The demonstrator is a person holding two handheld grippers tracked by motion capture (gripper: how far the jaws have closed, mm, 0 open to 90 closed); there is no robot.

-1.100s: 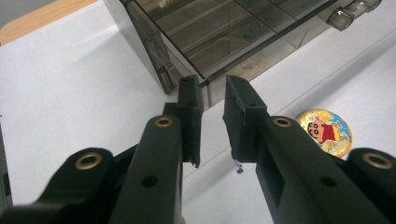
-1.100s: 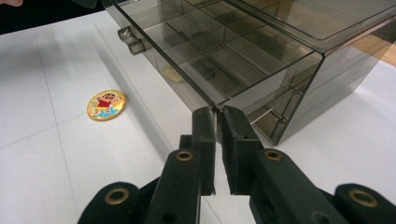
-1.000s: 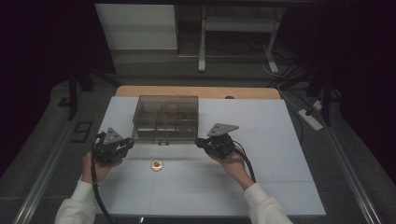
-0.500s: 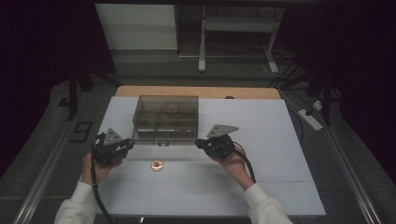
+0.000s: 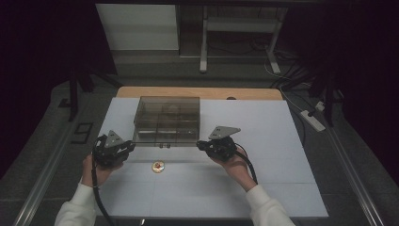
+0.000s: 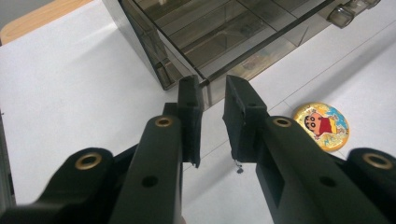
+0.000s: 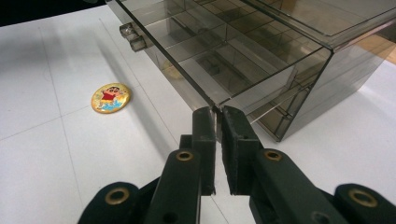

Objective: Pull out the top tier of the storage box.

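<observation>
Next to no change over the last second. Still parked at the two front corners of the smoky plastic drawer box (image 5: 167, 120), left gripper (image 5: 128, 147) and right gripper (image 5: 201, 143) alike, with no visible shift of the box on the white table (image 5: 282, 155). Same spot too for the round cartoon badge (image 5: 158, 165), lying flat just in front of the box, between the two hands and untouched.

Seen along the left gripper (image 6: 208, 91): jaws apart, a clear gap between them, tips just short of the drawer's near corner, holding nothing. Seen along the right gripper (image 7: 217, 114): jaws almost together, only a thin slit left, tips right at the other front corner. Impossible to tell whether pinching that edge or merely touching it.

Drawer (image 7: 219, 56) apparently standing a little way out of its casing, its small knobs (image 7: 130, 36) facing the badge (image 7: 110, 98).

Probably a pause rather than progress: drawer not yet wide open, badge not yet picked up, so likely a steadying of the box before the next pull.
</observation>
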